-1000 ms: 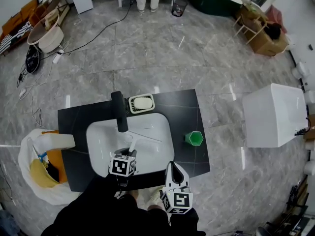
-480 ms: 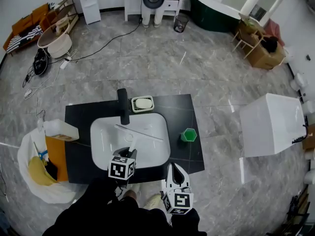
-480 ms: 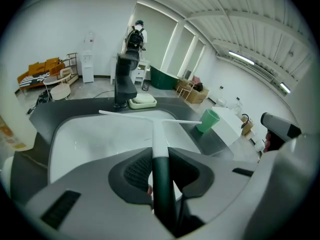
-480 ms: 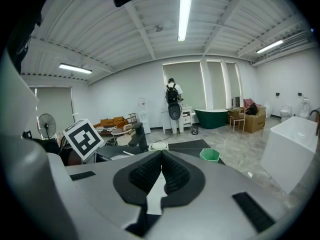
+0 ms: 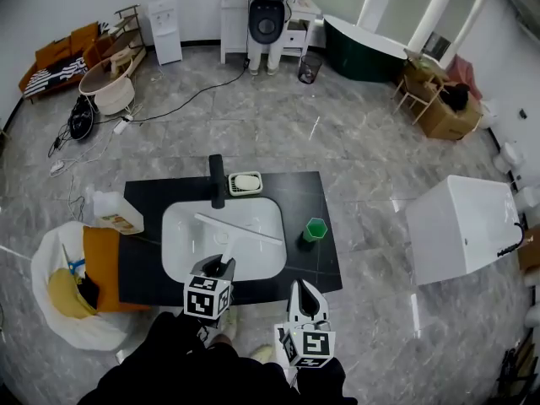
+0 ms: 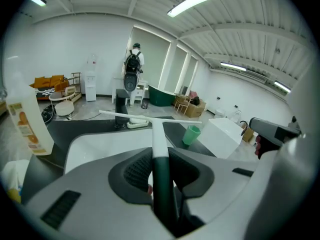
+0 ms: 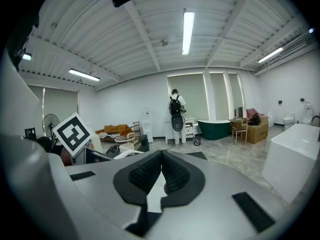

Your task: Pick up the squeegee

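Floor: grey marble tiles all round you.
White box: on the floor to your right, well apart from the tabletop.
Tabletop: black, straight in front of you.
Sink: white basin set into the tabletop.
Bag: white, on the floor just beside the tabletop's left end.
Left hand-held gripper: your jaws are narrowed onto the squeegee's handle and grip it.
Right hand-held gripper: your jaws are pressed together with nothing between them, at the tabletop's near edge.
Squeegee: held by its handle in your left hand-held gripper, with the long white blade crosswise at the far end, over the sink.
Bottle: white, at the tabletop's left edge.
Tap: black, behind the sink.
Soap dish: just beside the tap.
Cup: green, on the tabletop right of the sink.
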Available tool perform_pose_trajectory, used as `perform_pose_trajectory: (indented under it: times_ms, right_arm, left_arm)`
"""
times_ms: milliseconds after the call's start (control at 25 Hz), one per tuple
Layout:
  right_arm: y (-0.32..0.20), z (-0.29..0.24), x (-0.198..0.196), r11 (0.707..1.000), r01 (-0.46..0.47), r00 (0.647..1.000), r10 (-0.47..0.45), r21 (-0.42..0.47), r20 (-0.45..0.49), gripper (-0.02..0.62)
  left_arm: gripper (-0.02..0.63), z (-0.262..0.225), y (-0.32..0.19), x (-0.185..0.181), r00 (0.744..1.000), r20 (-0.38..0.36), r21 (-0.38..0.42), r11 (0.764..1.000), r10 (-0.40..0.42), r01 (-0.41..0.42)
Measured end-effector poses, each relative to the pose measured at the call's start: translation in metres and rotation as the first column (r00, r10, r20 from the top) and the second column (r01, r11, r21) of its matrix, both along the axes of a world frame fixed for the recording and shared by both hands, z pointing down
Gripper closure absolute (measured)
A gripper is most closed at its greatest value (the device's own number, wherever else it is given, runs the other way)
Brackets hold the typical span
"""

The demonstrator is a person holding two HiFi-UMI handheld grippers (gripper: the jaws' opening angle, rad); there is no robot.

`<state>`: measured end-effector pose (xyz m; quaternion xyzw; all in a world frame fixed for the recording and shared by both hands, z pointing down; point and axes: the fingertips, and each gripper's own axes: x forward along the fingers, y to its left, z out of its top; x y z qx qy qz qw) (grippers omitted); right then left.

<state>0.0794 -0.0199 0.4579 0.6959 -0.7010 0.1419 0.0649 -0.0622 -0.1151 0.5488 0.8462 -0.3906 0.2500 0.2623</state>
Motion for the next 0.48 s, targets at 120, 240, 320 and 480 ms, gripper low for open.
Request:
perform_pose_trajectory:
  times_ms: [120, 240, 320, 480]
  right_arm:
    - [0.020, -0.016, -0.001, 1.000, 0.009, 1.000, -0.009, 0.030, 0.000, 0.580]
    - [0.042, -0.033, -0.003, 0.998, 0.015, 1.000, -0.015, 0.062, -0.012, 0.580]
    - [0.059, -0.044, -0.004, 0.997, 0.018, 1.000, -0.016, 0.079, -0.018, 0.580]
    - [0.097, -0.052, -0.005, 0.993, 0.025, 0.999, -0.022, 0.117, -0.031, 0.580]
  left_arm:
    - [0.502, -0.031, 0.021, -0.002, 1.000, -0.020, 0.075, 0.997, -0.006, 0.007]
    - [0.502, -0.063, 0.044, -0.007, 0.999, -0.040, 0.139, 0.990, -0.010, 0.016]
    - [0.502, -0.082, 0.062, -0.010, 0.999, -0.051, 0.185, 0.983, -0.011, 0.020]
    - [0.502, -0.108, 0.103, -0.016, 0.998, -0.059, 0.286, 0.958, -0.011, 0.028]
